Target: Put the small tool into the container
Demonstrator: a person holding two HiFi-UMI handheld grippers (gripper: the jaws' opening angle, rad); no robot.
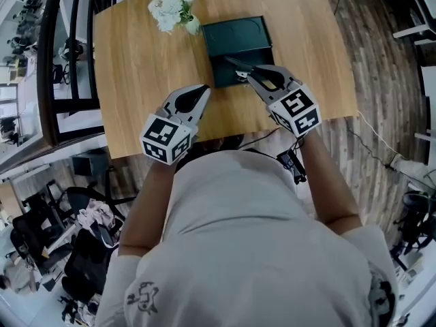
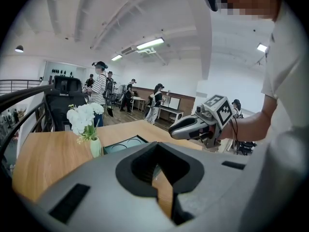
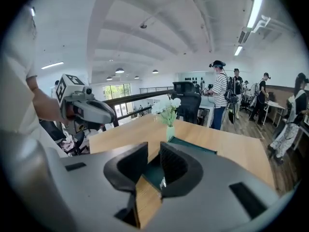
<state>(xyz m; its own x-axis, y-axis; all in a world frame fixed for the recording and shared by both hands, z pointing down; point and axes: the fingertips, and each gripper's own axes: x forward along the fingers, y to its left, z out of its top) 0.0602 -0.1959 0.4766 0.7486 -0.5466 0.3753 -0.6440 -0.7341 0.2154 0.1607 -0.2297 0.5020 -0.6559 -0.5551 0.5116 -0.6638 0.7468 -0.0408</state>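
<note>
Bench (image 1: 136, 67): pale wood top carrying the container and a vase of flowers
Container (image 1: 238, 36): dark green, shallow and rectangular, lying flat at the far middle of the bench; the left gripper view shows round recesses in its floor (image 2: 120, 145)
Vase of flowers (image 1: 174, 5): white blooms, upright, just beside the container's far left corner
Small tool (image 1: 240, 75): seen only as a small pale glint at the container's near edge, directly under the right gripper's fingers; shape too small to make out, and contact with a finger cannot be told
Right gripper (image 1: 236, 69): raised over the near edge of the container, tilted down and pointing away from the person
Right fingers: a narrow gap stands between them in the right gripper view (image 3: 154, 151); bench wood and container floor (image 3: 153, 173) show through it, with the pale glint (image 3: 164, 181) low against one finger; nothing is seen pinched
Left gripper (image 1: 203, 88): held above bare bench to the left of the container and nearer the person, apart from the container
Left fingers: tips pressed together in the left gripper view (image 2: 155, 151), with only bench wood visible through the hollow behind them; nothing held
Surroundings: open hall with several people standing well beyond the bench, one in a striped top (image 3: 219, 100)
</note>
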